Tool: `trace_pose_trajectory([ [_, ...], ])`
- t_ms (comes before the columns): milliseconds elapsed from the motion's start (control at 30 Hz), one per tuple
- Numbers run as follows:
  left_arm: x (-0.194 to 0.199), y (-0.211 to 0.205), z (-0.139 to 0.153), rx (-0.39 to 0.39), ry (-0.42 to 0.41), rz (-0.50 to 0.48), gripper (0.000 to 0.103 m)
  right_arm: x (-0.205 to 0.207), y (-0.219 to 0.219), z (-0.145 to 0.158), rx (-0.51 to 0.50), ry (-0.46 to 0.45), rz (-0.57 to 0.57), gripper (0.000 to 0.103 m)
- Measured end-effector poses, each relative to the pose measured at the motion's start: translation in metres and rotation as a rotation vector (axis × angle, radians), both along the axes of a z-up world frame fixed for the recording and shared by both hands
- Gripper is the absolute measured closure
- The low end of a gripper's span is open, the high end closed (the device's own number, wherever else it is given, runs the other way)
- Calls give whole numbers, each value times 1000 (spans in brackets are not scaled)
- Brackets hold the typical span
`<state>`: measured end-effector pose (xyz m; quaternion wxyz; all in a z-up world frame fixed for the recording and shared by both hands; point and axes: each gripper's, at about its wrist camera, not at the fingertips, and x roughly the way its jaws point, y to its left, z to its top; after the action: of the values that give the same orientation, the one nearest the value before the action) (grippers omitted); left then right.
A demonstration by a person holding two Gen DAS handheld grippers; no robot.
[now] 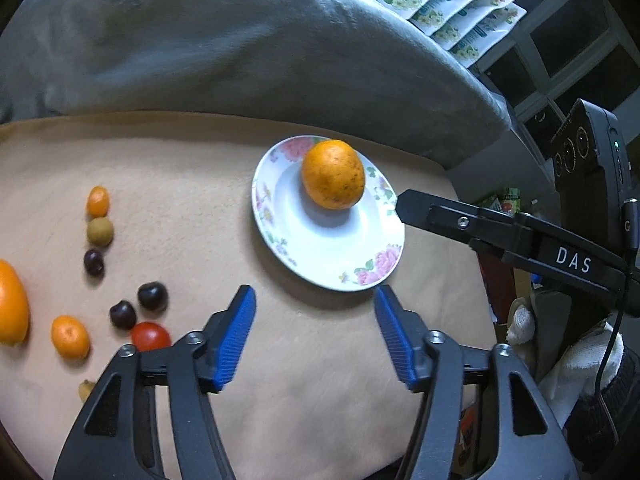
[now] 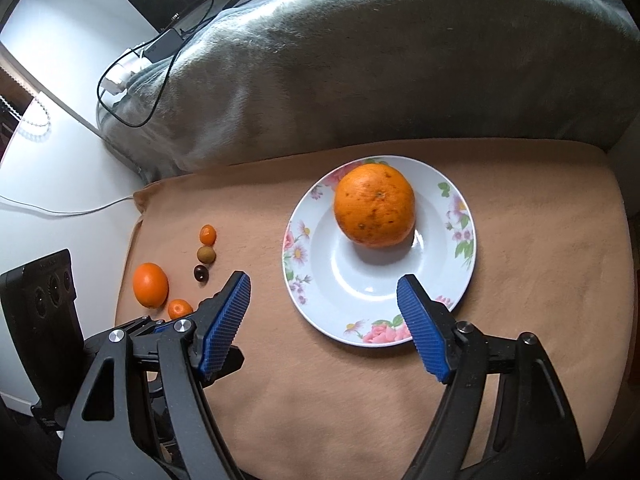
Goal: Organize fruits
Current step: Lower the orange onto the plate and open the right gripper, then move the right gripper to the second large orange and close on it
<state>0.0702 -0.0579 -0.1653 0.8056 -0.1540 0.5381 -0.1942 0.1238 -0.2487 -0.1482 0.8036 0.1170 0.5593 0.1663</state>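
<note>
Fruits: one large orange (image 2: 374, 211) sits on the floral plate (image 2: 460, 248); the rest lie left on the tan cloth (image 2: 520, 280). Both grippers, left (image 1: 314, 300) and right (image 2: 324, 292), are released and empty. Next pick: centre pads on one small fruit, e.g. the tomato (image 1: 150, 336), and close gently

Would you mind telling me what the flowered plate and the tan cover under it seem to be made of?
The plate looks like glazed ceramic, possibly melamine: glossy white, with highlights in its well and printed flowers on the rim. The tan cover looks like soft, matte fleece or plush fabric, with a fuzzy nap.
</note>
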Motion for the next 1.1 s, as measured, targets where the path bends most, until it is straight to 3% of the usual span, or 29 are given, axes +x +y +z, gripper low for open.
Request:
trace_pose_trajectory([
  [67, -2, 5, -1, 3, 19, 8, 40, -3, 2, 1, 6, -4, -8, 11],
  [333, -14, 38, 2, 89, 19, 79, 40, -2, 19, -1, 16, 27, 0, 11],
  [600, -31, 91, 4, 193, -3, 199, 39, 2, 58, 0, -20, -15, 75, 11],
  [967, -57, 162, -8, 226, 25, 365, 39, 8, 136, 5, -174, -39, 210, 11],
  [1100, -64, 184, -15, 220, 35, 406, 39, 9, 163, 7, -174, -58, 262, 11],
])
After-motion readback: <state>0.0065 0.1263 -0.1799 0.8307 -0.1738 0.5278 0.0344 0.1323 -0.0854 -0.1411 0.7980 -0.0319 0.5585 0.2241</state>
